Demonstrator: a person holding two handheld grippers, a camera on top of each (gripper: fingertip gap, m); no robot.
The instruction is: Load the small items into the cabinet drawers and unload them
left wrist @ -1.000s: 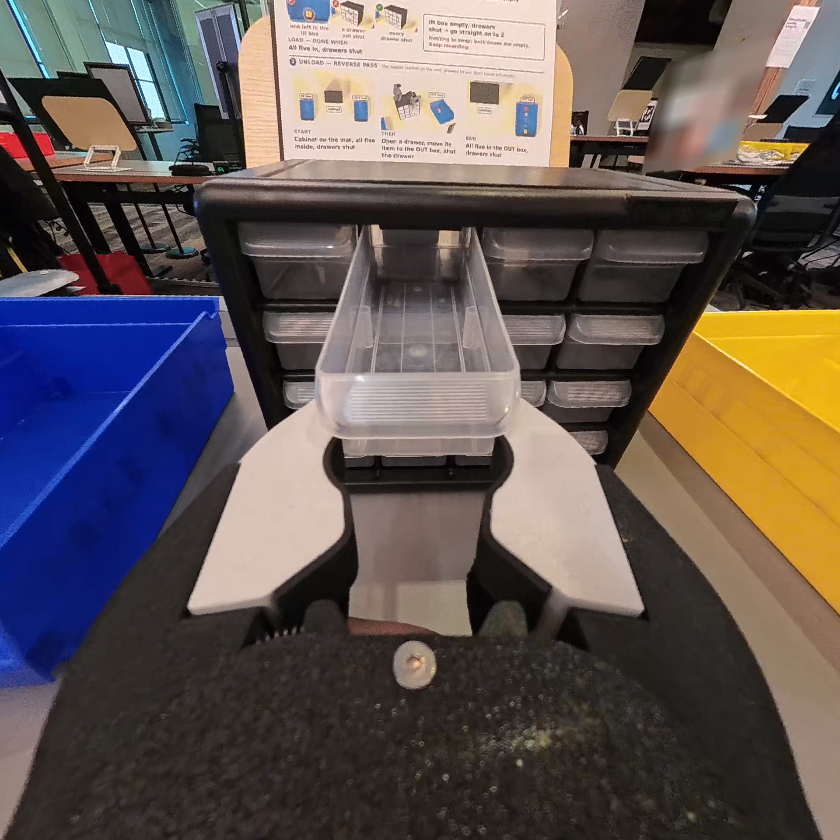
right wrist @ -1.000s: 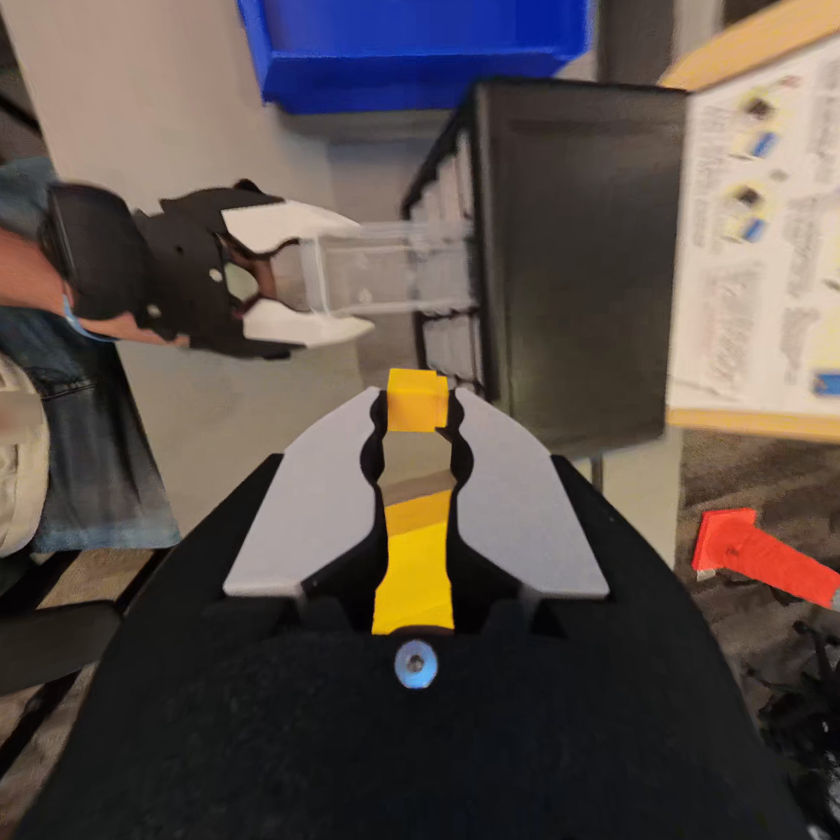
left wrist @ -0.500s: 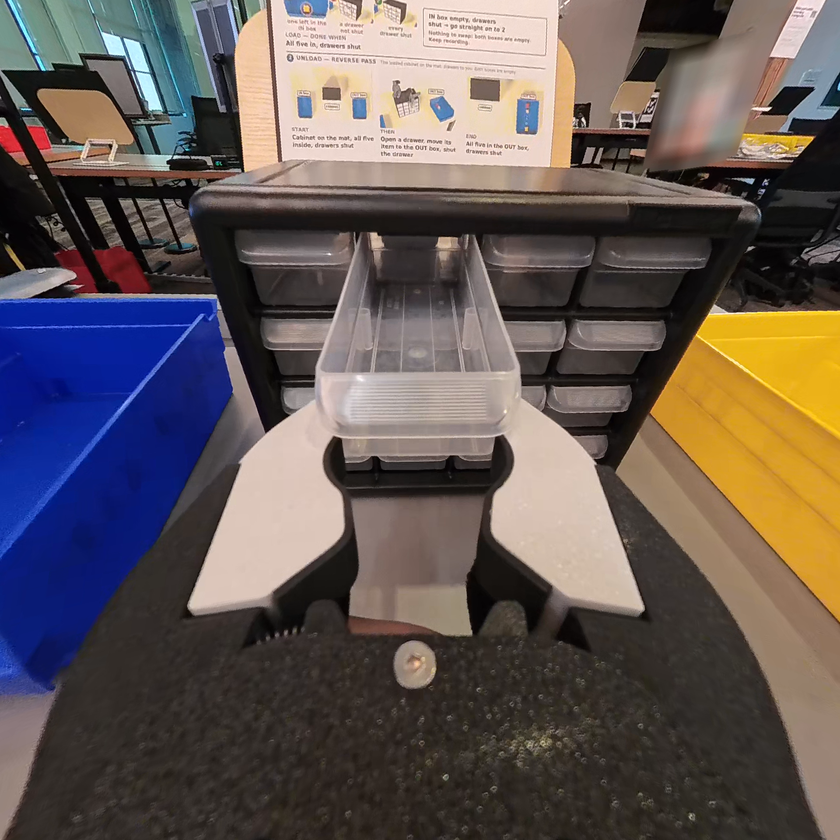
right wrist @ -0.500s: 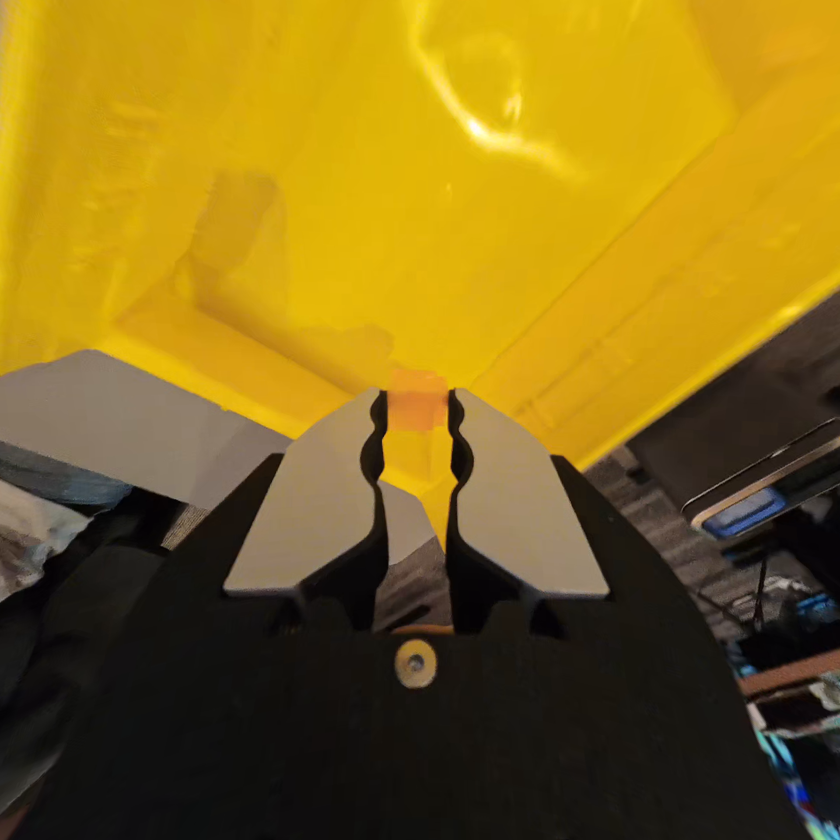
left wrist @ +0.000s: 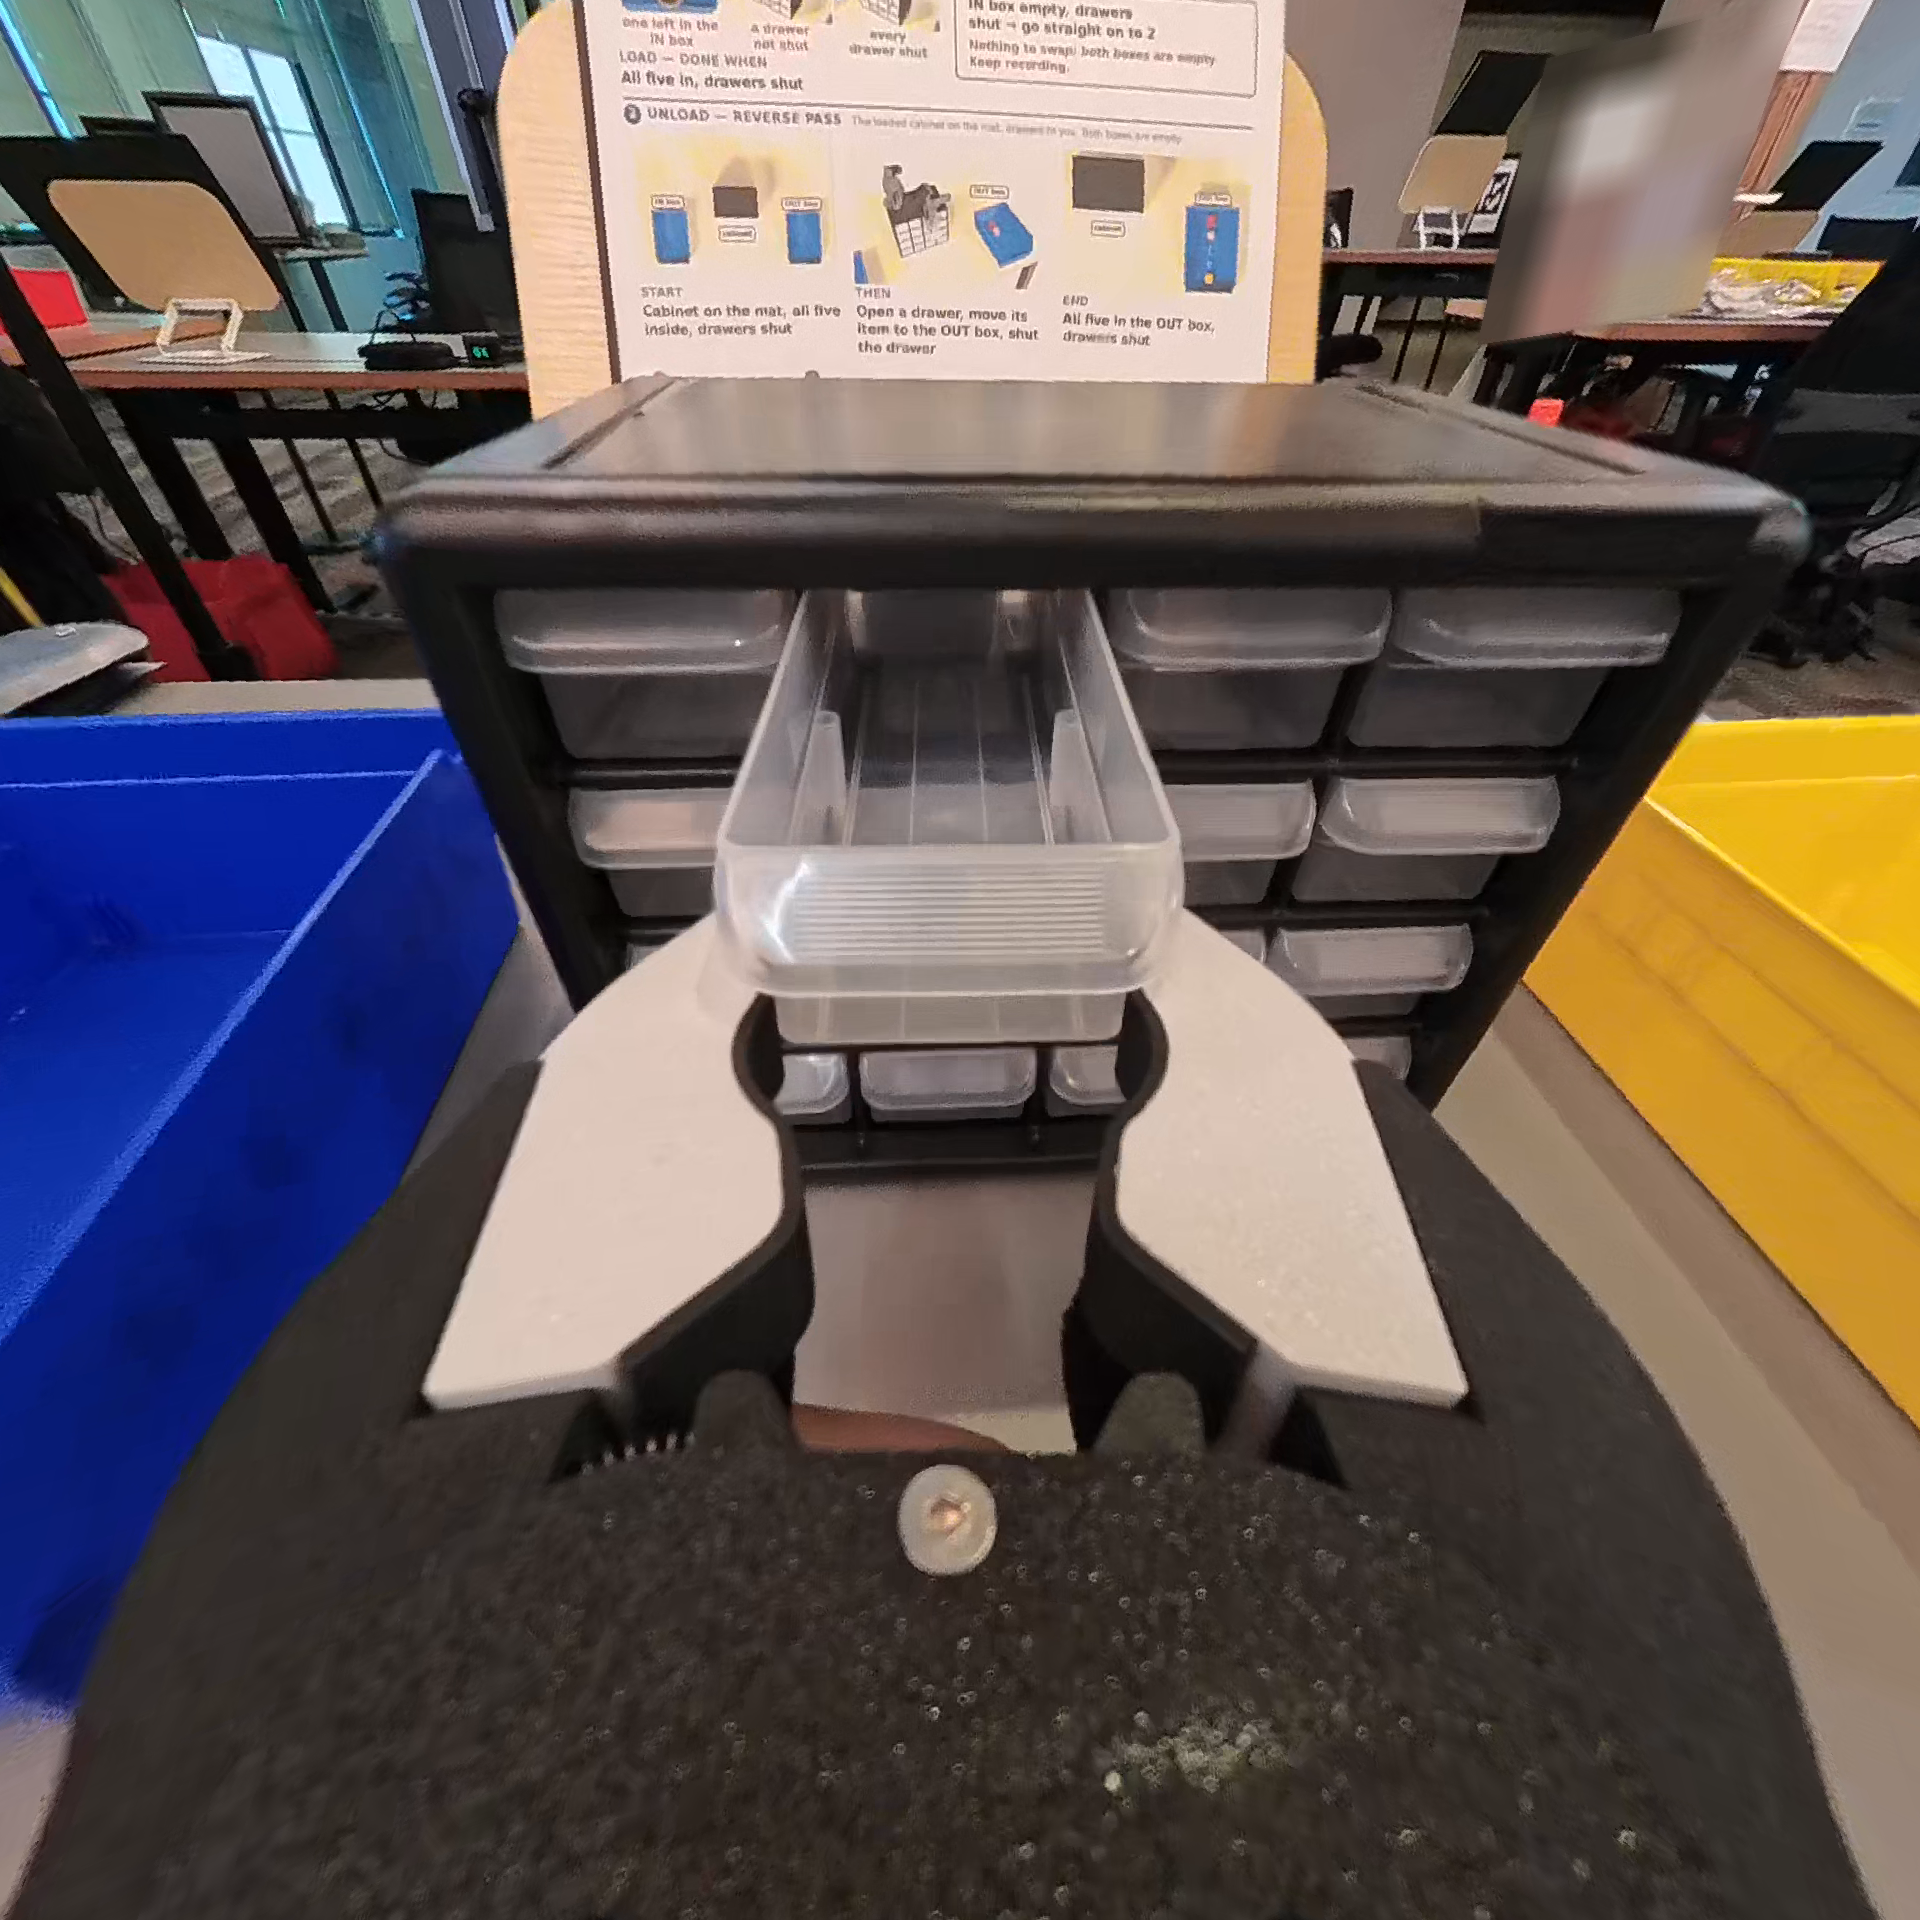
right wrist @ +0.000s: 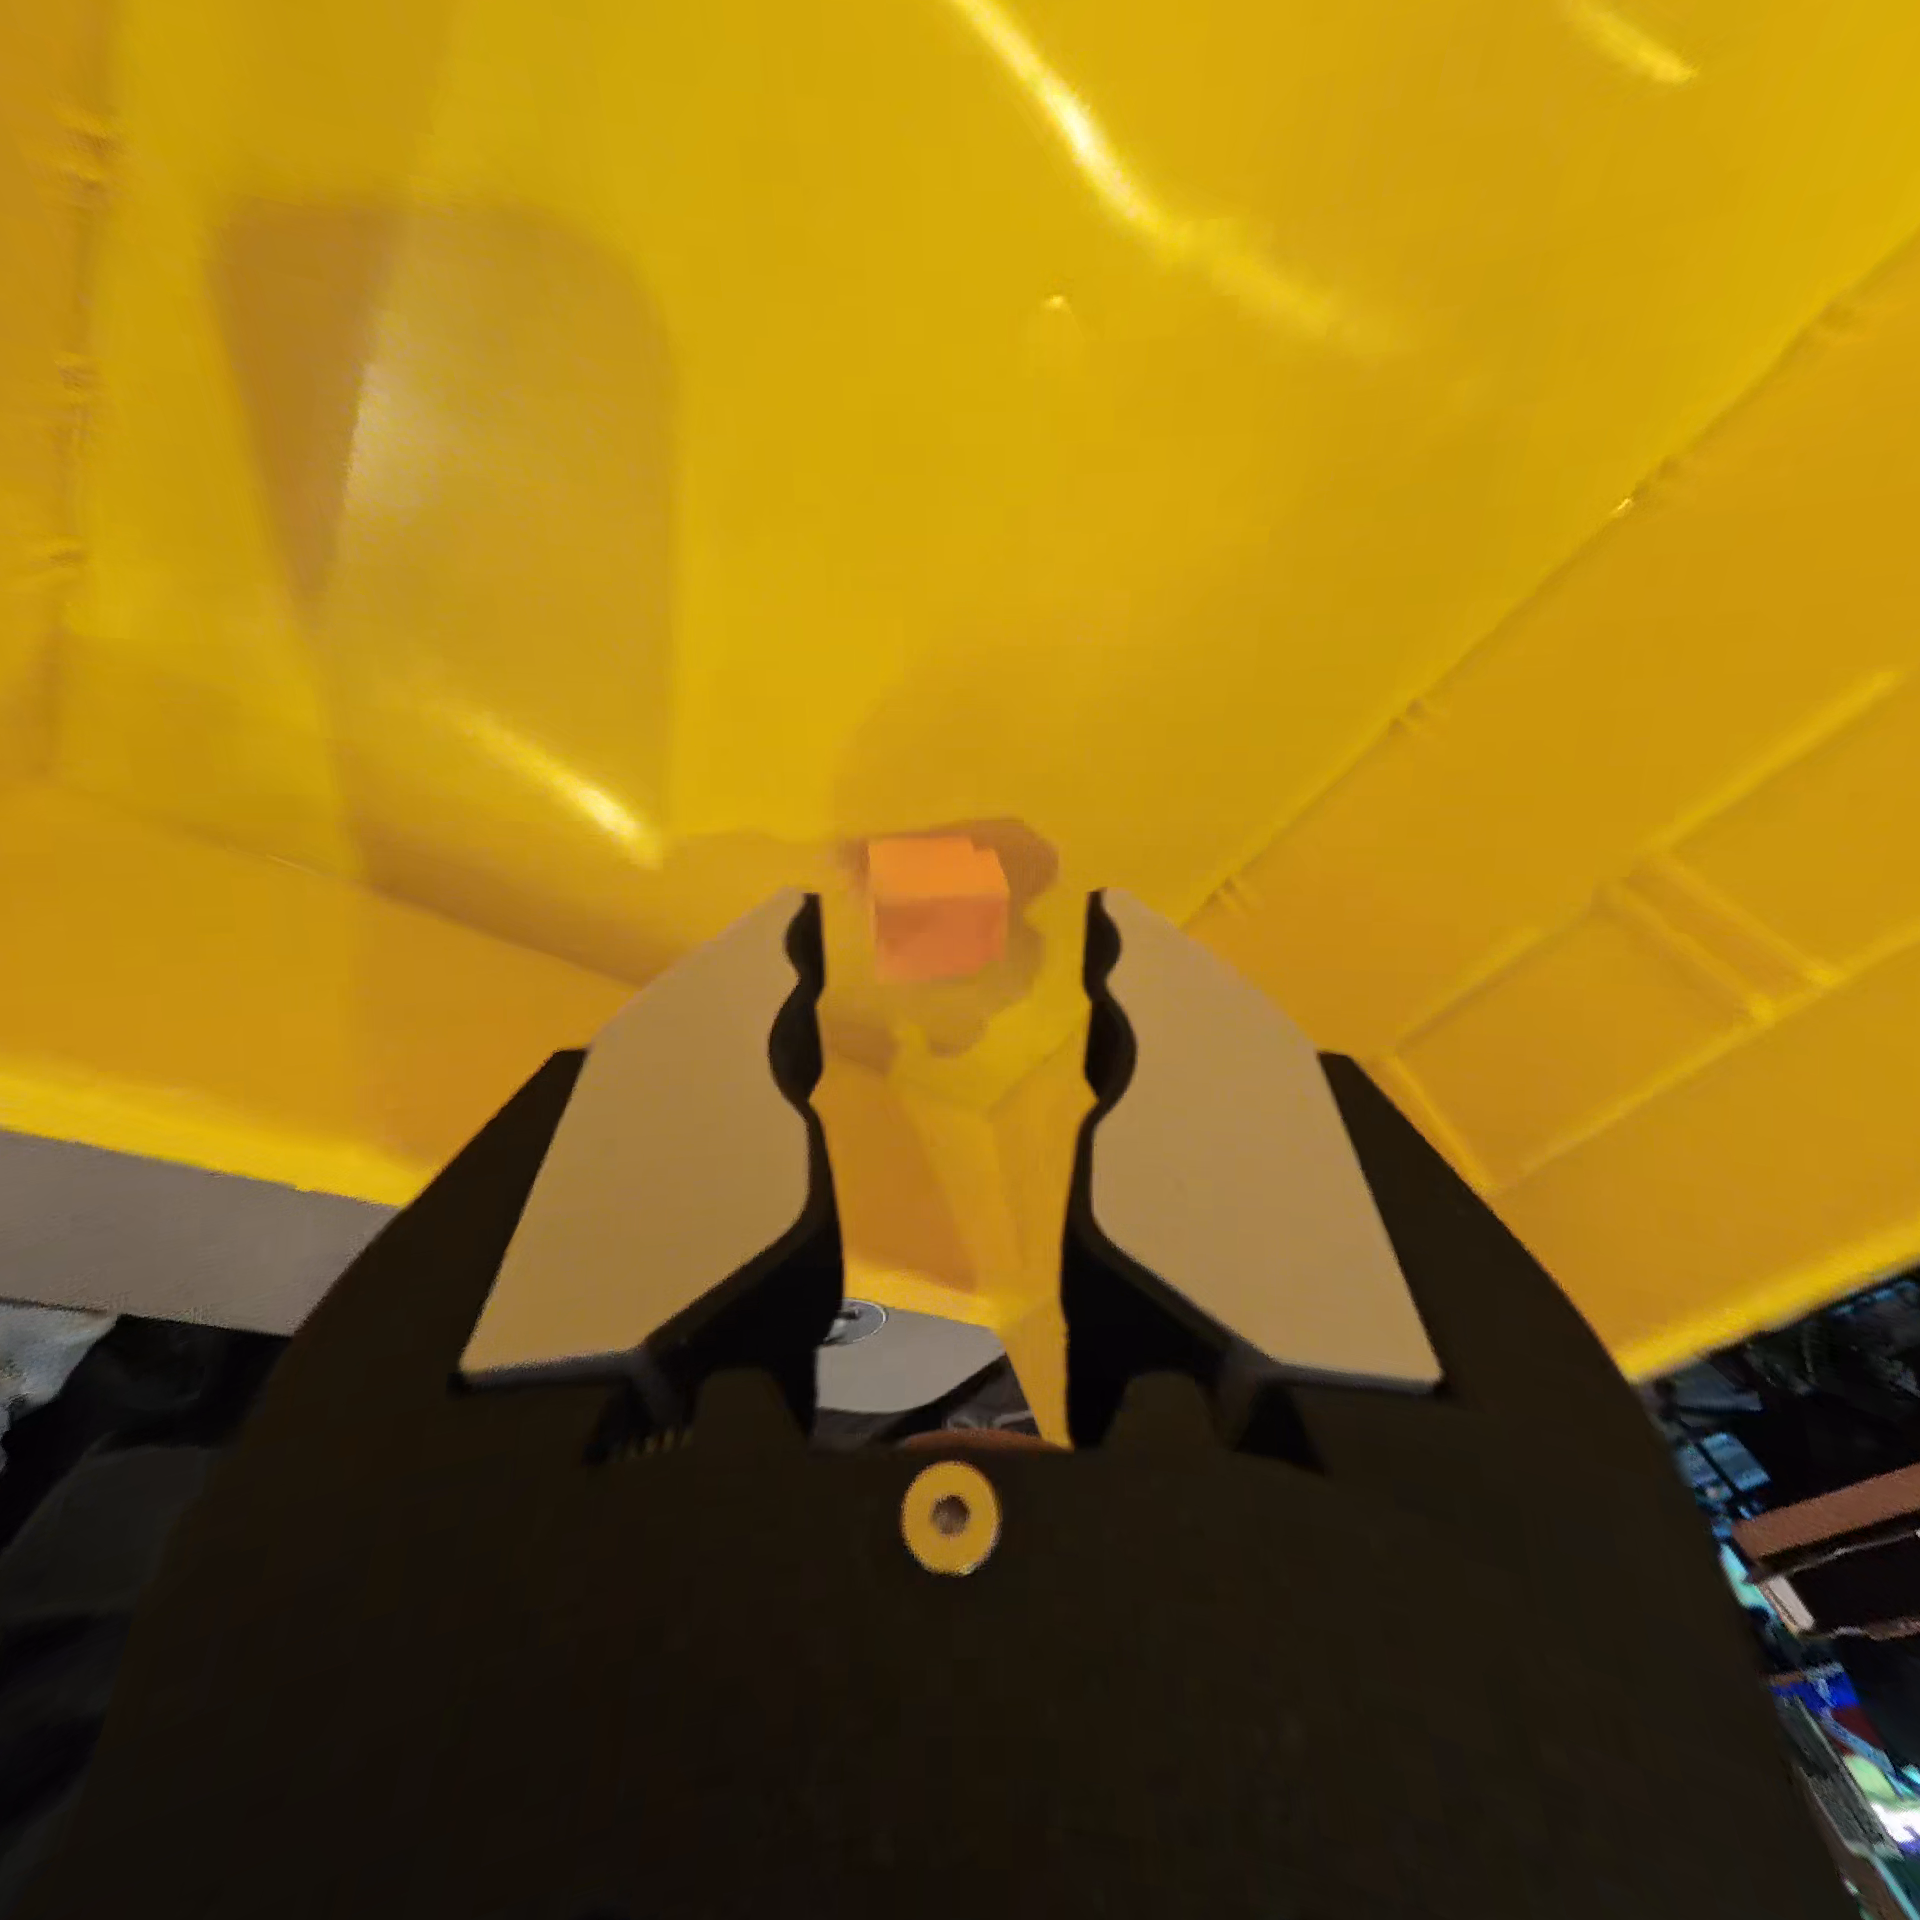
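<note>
Nearest to me, the left claw (left wrist: 948, 997) is spread wide, its grey fingers (left wrist: 644, 1174) flanking the front lip of a clear drawer (left wrist: 951, 831) without visibly pinching it; whether they touch its sides I cannot tell. That drawer is pulled well out of the top row of the black cabinet (left wrist: 1081, 488) and looks empty. A blue bin (left wrist: 208, 1039) sits to the left of the cabinet on the desk (left wrist: 1621, 1288), a yellow bin (left wrist: 1766, 935) to the right, and an instruction board (left wrist: 935, 187) stands behind.

Over in the yellow bin (right wrist: 1039, 416), the right claw (right wrist: 951, 914) has its jaws parted, and a small orange block (right wrist: 935, 909) lies just beyond the tips, seemingly released near a corner of the bin floor.

The risk I see is the open drawer: hanging so far out, a careless push off-axis could jam it or tip the light cabinet backward. The right claw could also knock the block on lifting away.
</note>
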